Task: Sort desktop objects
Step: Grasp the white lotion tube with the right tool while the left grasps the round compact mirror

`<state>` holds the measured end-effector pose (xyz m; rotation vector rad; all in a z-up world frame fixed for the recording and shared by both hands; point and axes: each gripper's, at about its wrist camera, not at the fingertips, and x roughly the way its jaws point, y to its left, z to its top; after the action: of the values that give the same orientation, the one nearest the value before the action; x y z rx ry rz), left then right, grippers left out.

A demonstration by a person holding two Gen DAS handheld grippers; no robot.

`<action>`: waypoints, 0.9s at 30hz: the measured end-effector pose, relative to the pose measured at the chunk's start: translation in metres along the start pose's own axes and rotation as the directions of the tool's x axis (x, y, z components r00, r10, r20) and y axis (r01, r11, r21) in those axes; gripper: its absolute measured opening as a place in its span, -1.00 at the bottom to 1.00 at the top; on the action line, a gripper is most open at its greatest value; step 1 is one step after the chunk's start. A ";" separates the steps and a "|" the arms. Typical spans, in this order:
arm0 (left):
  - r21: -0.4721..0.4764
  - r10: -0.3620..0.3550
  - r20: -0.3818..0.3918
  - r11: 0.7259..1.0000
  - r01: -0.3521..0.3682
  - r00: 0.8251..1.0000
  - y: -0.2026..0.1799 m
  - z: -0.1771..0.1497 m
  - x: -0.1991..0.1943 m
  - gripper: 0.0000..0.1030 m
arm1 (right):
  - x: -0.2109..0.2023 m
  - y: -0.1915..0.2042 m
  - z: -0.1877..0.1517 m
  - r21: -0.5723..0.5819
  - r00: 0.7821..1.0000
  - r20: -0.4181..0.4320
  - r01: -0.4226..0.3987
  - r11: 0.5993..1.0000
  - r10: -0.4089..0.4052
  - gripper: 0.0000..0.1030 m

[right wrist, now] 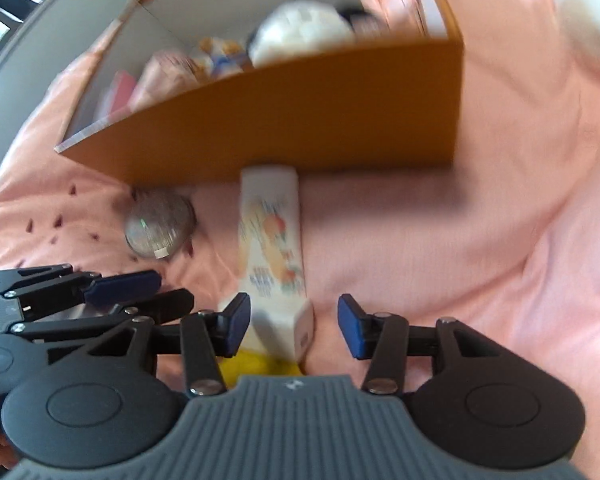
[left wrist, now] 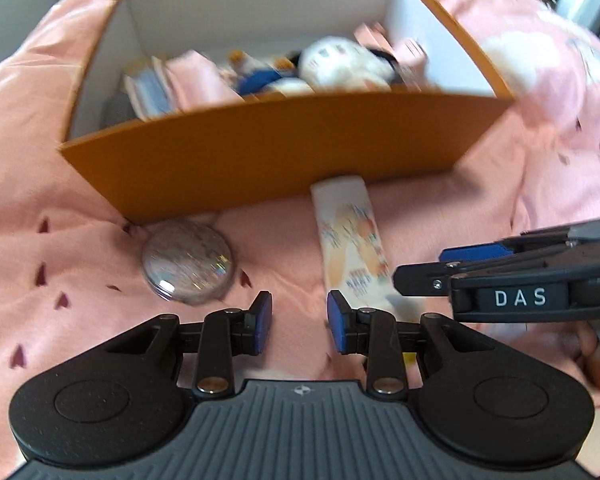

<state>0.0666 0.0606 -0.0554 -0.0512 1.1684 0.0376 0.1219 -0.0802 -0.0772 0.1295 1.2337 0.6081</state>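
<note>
Hovering low over a pink wrinkled cloth w/ small dark-red marks [left wrist: 40, 216], both grippers point down near the front wall of an open orange cardboard box w/ white inside [left wrist: 284, 148], which already holds a white plush toy [left wrist: 340, 62] plus pink packets, too blurred to name. Task items not yet boxed: a long white squeeze tube w/ orange-peach print [right wrist: 274, 248] lying on the cloth, far end touching the box's front wall, near end between the right gripper [right wrist: 294, 326] fingers; and a round silvery glitter-lidded tin [left wrist: 188, 262] just beside the box's front left corner. Right gripper: jaws apart, wider than the tube, left pad close to it, right pad clear, so no grip yet. Left gripper [left wrist: 300, 322]: fingers partly apart, nothing between them, only cloth; tin is ahead-left of it. Risks, my read: the two grippers sit v. close and could collide; closing near the tube's end could let it pivot or slip; soft cloth may bunch into the pads; the tin is low, round, likely slippery; box wall is tall, so a low carry could knock it. Writing: "DAS" legible on the right gripper body in left wrist view; tube print unreadable, blurred.
</note>
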 end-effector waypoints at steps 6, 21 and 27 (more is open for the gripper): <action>-0.104 0.063 0.043 0.993 -0.058 0.997 0.028 0.012 -0.005 -0.31 | 0.012 -0.004 0.009 0.003 1.000 0.012 -0.006 1.000 0.006 -0.01; -0.127 0.076 -0.001 0.989 -0.075 0.997 0.053 0.007 0.010 -0.30 | 0.043 -0.018 0.010 0.086 0.989 -0.041 -0.141 0.986 0.145 -0.50; -0.204 0.063 -0.032 0.977 -0.068 0.997 0.071 0.010 0.021 -0.30 | 0.027 -0.011 0.009 0.059 0.984 0.005 -0.179 0.982 0.179 -0.61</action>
<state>0.0796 0.1319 -0.0723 -0.1955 1.1882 0.2164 0.1390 -0.0736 -0.1015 0.2931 1.2494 0.7274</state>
